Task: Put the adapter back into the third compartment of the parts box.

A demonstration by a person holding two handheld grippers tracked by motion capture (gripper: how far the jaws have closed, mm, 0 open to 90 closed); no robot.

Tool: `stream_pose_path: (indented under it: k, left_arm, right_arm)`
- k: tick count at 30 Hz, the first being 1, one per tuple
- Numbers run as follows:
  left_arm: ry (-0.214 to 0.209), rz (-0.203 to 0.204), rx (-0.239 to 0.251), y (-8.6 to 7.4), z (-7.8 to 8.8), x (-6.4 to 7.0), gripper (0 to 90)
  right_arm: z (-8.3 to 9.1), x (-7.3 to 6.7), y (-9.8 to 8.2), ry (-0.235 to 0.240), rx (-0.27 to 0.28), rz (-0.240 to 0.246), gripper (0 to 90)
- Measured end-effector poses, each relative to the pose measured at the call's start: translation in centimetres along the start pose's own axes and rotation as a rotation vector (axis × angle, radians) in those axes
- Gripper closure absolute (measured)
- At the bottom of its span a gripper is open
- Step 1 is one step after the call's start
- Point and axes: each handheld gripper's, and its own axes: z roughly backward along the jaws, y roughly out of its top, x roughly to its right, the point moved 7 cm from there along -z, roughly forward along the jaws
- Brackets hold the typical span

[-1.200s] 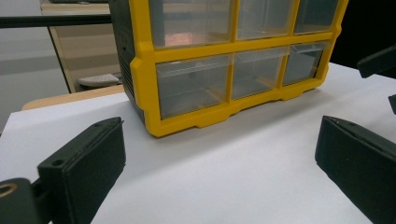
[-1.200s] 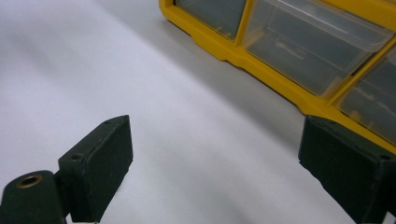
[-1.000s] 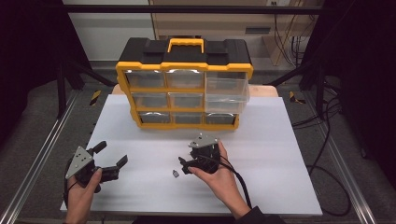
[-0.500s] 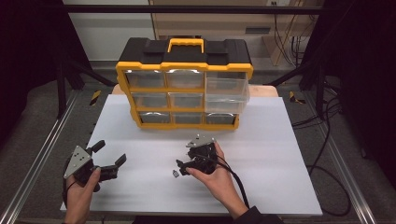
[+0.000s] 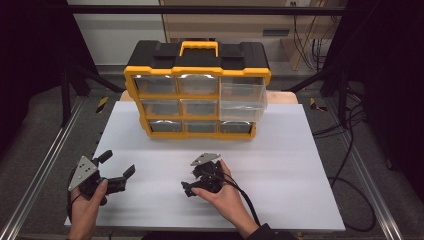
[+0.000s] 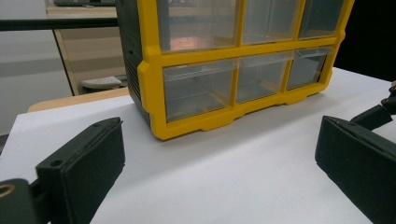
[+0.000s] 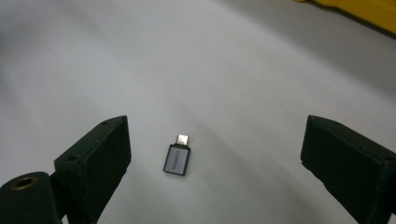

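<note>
1. While dark floor, cables and metal rails are framing it, the white worktop [image 5: 300, 165] is carrying a yellow-and-black drawer organizer [image 5: 197, 90] at its far side.
2. A small grey adapter [image 7: 178, 158] is lying flat on the worktop betw. the right gripper's jaws, touching neither; long axis is running away from the cam, metal plug end pointing far.
3. Right gripper [image 5: 192, 181] is hanging open, jaws wide.
4. Left gripper [image 5: 117, 165] is also gaping open, facing the organizer.
</note>
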Motion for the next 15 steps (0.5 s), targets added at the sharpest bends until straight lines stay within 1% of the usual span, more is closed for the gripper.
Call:
stream_pose_path:
  k: [2,5,6,8,9,12,13,15]
  left_arm:
    - [-0.002,-0.005,-0.001,0.0,0.0,0.0,1.2]
    - [-0.005,-0.009,-0.007,0.0,-0.2,0.1,1.2]
    - [-0.006,-0.009,-0.007,0.0,-0.2,0.1,1.3]
    - [-0.005,-0.013,-0.010,0.0,-0.2,0.2,1.2]
    - [-0.005,-0.014,-0.011,0.0,-0.2,0.2,1.3]
    - [-0.004,-0.014,-0.009,0.0,-0.2,0.2,1.2]
    - [-0.004,-0.014,-0.010,0.0,-0.2,0.2,1.2]
    - [-0.004,-0.014,-0.010,0.0,-0.2,0.2,1.2]
  right_arm:
    - [-0.3,-0.4,-0.1,0.004,-0.007,0.002,8.3]
    - [-0.9,-0.9,-0.4,0.010,-0.025,0.020,8.0]
    - [-1.0,-1.1,-0.6,0.010,-0.042,0.020,8.9]
    - [-1.3,-1.4,-0.9,0.005,-0.055,0.028,14.4]
    - [-1.4,-1.5,-1.1,0.000,-0.072,0.030,17.3]
    - [-1.6,-2.0,-1.5,0.021,-0.090,0.024,29.9]
    - [-1.7,-2.2,-1.5,0.034,-0.089,0.039,33.3]
    - [-1.8,-2.4,-1.6,0.036,-0.095,0.043,38.5]
